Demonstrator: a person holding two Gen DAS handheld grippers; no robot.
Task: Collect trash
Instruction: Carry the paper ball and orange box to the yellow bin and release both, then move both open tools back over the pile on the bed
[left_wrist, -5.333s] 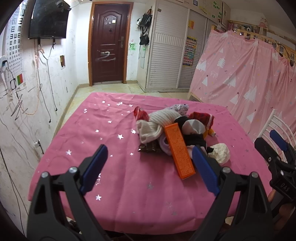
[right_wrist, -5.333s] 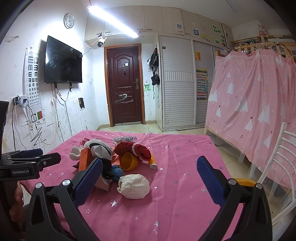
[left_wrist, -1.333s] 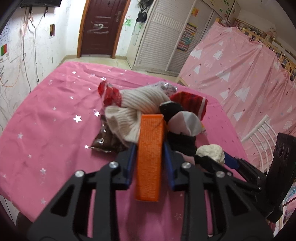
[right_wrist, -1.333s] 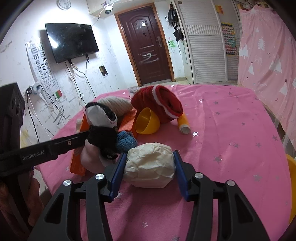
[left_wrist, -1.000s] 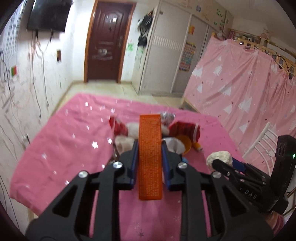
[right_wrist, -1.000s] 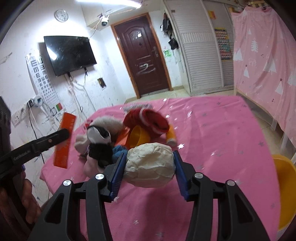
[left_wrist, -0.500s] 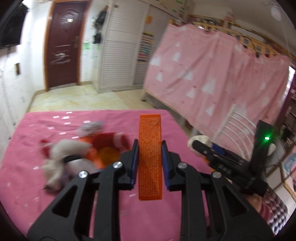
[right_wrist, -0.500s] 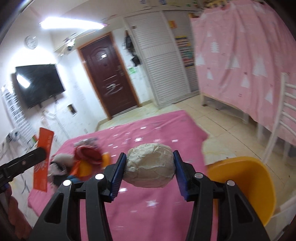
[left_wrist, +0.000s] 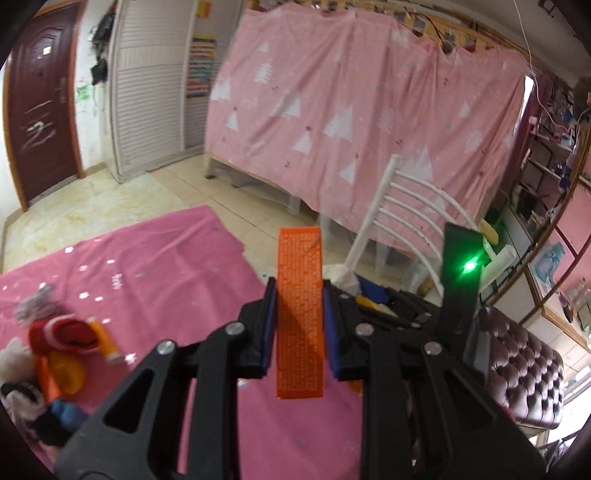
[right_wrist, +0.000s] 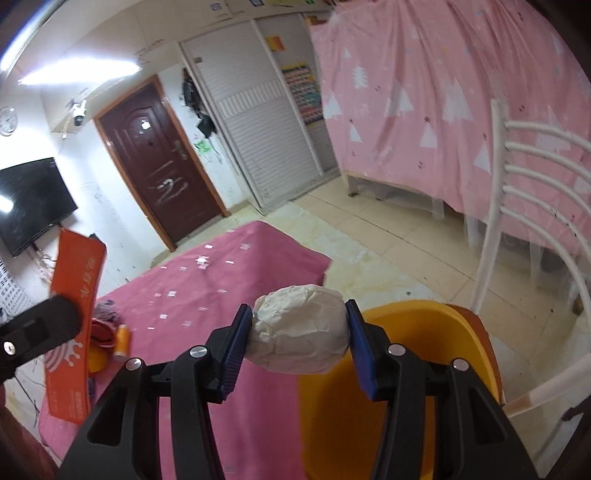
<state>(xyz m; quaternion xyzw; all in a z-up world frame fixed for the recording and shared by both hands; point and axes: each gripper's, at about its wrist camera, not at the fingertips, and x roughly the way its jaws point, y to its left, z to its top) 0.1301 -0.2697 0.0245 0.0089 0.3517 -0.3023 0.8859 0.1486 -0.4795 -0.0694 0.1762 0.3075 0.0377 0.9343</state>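
So the orange box is pinched flat between the blue pads of the left gripper. Its long axis runs straight out along the fingers, far end sticking past the tips toward the white chair, near end hanging back between the arms. That gripper is angled downward, up in the air over the right edge of the pink tablecloth.

The crumpled paper ball is squeezed sideways in the right gripper, pads pressing in on both ends, its longer side going pad to pad. This gripper also tips down, and the ball sits above the near rim of the yellow bin, which stands just off the table's corner beside the chair.

Back on the cloth there's the leftover pile: red knit thing, little orange tube, yellow cup.
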